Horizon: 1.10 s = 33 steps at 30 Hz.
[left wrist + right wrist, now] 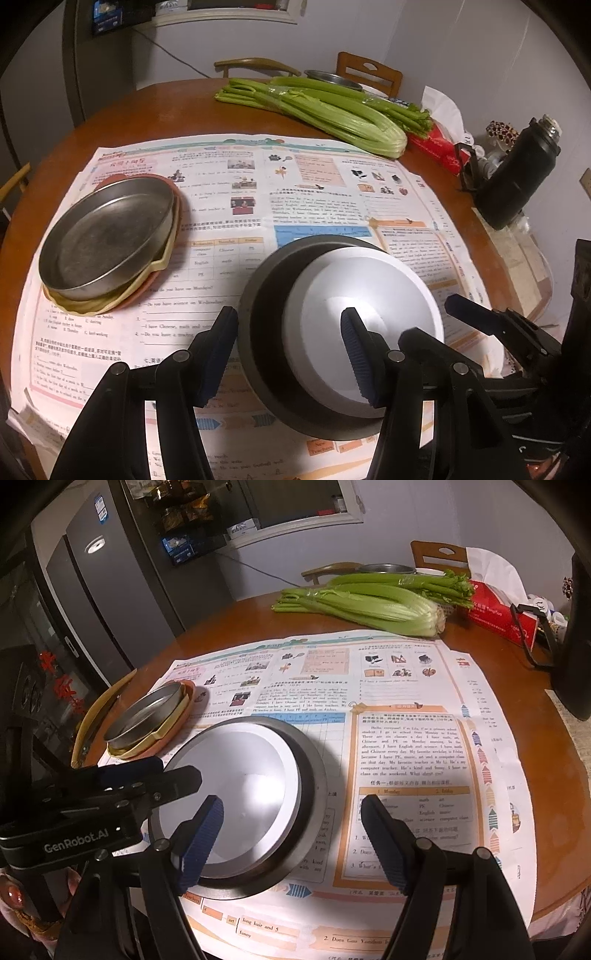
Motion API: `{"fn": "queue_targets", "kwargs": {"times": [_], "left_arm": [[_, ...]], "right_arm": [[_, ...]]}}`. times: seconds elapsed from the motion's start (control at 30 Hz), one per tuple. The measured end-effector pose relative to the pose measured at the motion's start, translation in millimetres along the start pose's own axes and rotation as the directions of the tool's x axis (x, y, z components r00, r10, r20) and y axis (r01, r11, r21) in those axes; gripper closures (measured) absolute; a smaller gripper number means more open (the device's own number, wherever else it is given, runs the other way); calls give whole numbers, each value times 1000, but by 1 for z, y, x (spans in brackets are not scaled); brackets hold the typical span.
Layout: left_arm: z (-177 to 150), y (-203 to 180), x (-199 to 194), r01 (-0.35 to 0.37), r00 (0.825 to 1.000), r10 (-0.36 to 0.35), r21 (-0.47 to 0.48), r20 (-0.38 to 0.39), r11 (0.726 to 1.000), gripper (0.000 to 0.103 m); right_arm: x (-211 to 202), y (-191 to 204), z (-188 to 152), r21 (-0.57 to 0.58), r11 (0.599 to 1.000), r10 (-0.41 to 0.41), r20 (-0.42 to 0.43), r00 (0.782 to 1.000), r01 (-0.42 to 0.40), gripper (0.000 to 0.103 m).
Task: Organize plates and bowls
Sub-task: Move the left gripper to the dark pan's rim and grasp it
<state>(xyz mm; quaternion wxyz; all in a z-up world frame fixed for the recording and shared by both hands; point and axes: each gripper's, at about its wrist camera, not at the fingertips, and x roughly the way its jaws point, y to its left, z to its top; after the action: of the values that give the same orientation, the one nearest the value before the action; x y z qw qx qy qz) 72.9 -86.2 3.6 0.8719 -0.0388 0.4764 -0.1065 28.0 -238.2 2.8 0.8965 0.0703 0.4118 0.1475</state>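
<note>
A white bowl [369, 306] sits nested inside a dark metal bowl [266, 306] on the newspaper. My left gripper [291, 354] is open, its fingers straddling the near left rim of the nested bowls. Left of them a metal plate [107, 240] rests on a beige plate [162, 260] and an orange plate [122, 179]. In the right wrist view the nested bowls [240, 794] lie front left and the plate stack [147, 716] beyond. My right gripper [291, 838] is open and empty, just right of the bowls.
Newspaper [317, 192] covers the round wooden table [147, 107]. Celery [314, 107] lies at the back, with a red tissue box [439, 147] and a black flask [517, 173] to the right. Chairs [369, 72] stand behind the table. A fridge [96, 590] stands left.
</note>
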Motion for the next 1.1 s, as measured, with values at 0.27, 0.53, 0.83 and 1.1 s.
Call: {"fn": "queue_targets", "kwargs": {"times": [0.27, 0.53, 0.83, 1.1], "left_arm": [[2, 4, 3, -32, 999, 32, 0, -2, 999, 43], [-2, 15, 15, -32, 999, 32, -21, -29, 999, 42], [-4, 16, 27, -17, 998, 16, -20, -57, 1000, 39], [-6, 16, 36, 30, 996, -33, -38, -78, 999, 40]], "right_arm": [[6, 3, -2, -8, 1000, 12, -22, 1000, -12, 26], [15, 6, -5, -12, 999, 36, -61, 997, -37, 26], [24, 8, -8, -2, 996, 87, -95, 992, -88, 26], [28, 19, -12, -29, 994, 99, -103, 990, -102, 26]]}}
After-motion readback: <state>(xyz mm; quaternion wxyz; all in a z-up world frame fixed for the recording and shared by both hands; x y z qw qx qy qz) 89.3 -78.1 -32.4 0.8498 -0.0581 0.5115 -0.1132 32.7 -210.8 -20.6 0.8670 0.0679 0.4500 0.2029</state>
